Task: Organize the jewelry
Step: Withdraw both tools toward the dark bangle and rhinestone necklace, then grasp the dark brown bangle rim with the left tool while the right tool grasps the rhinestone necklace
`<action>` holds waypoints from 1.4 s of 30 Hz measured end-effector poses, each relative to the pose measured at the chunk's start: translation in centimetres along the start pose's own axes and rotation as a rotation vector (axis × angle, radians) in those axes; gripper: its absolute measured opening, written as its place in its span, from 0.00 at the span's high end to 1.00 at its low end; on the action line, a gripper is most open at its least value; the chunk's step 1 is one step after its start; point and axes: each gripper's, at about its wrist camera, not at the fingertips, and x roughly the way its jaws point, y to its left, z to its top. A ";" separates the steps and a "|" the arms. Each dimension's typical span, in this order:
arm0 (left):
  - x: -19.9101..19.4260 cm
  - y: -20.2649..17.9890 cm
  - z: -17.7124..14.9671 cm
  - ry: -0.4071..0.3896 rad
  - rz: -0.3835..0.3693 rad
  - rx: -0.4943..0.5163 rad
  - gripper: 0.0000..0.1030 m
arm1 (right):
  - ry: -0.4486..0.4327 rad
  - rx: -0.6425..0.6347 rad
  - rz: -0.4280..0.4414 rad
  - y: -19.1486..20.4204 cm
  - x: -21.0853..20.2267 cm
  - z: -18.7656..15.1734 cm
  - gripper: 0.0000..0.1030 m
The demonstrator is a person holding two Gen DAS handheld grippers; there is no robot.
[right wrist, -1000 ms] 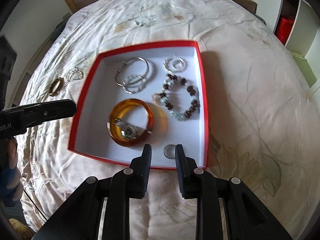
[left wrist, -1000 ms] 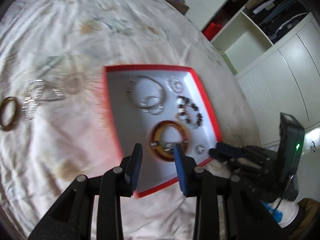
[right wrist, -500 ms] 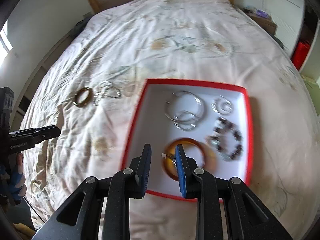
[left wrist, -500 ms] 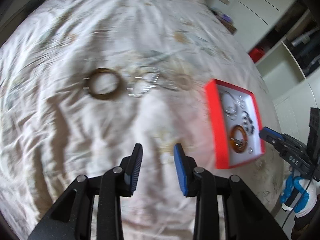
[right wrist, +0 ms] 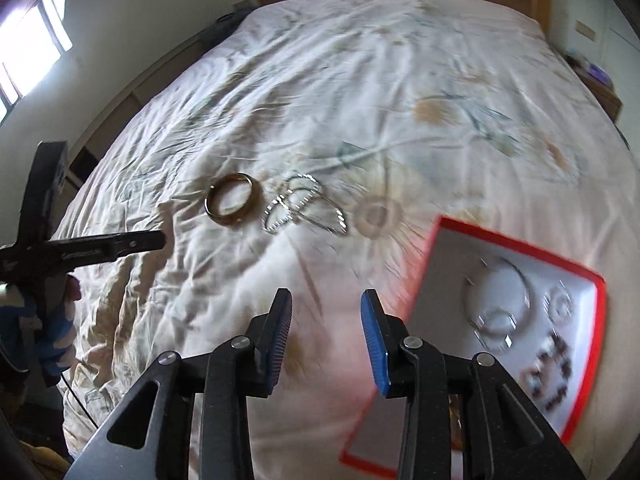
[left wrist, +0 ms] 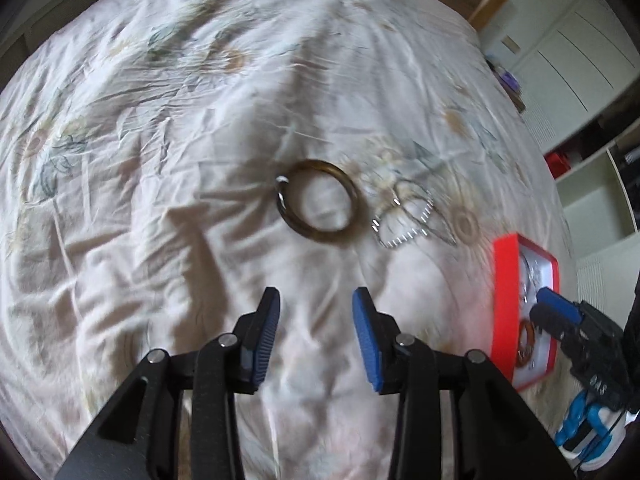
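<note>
Left wrist view: the left hand-held gripper [left wrist: 316, 316] is spread wide and holds nothing, hovering over the bed [left wrist: 160, 200]. The brown bangle [left wrist: 317, 201] lies flat just beyond its fingertips, with the silver bracelets [left wrist: 404, 220] touching its right side. The red tray [left wrist: 505, 304] sits far right.

Right wrist view: the right hand-held gripper [right wrist: 326, 320] is also wide and empty. The bangle [right wrist: 233, 204] lies farther off to the left, the red tray [right wrist: 436, 256] near right, jewelry inside too blurred to sort.

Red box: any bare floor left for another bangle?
Yes. In the red box, the near-left half of the white floor is bare. The far-right is crowded: silver hoops, small ring, bead bracelet. The right gripper hides the amber bangle's corner.
</note>
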 end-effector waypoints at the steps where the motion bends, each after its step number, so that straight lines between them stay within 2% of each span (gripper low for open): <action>1: 0.7 0.3 0.6 0.003 0.003 -0.013 0.65 | 0.001 -0.013 0.003 0.3 0.7 0.6 0.58; 7: 4.3 1.6 3.4 0.028 0.028 -0.055 0.65 | 0.010 -0.046 0.007 0.8 4.2 3.5 0.49; 13: 6.9 2.3 5.1 0.046 0.034 -0.063 0.65 | 0.027 -0.084 0.021 1.4 8.2 6.2 0.47; 24: 10.0 1.8 5.9 0.084 0.042 -0.032 0.65 | 0.098 -0.123 0.005 2.1 13.9 7.2 0.42; 35: 10.5 1.2 5.5 0.055 0.085 -0.008 0.65 | 0.107 -0.119 -0.014 2.1 15.3 6.8 0.42; 42: 10.7 0.2 5.0 0.017 0.131 0.028 0.65 | 0.106 -0.111 -0.044 2.2 15.2 6.8 0.54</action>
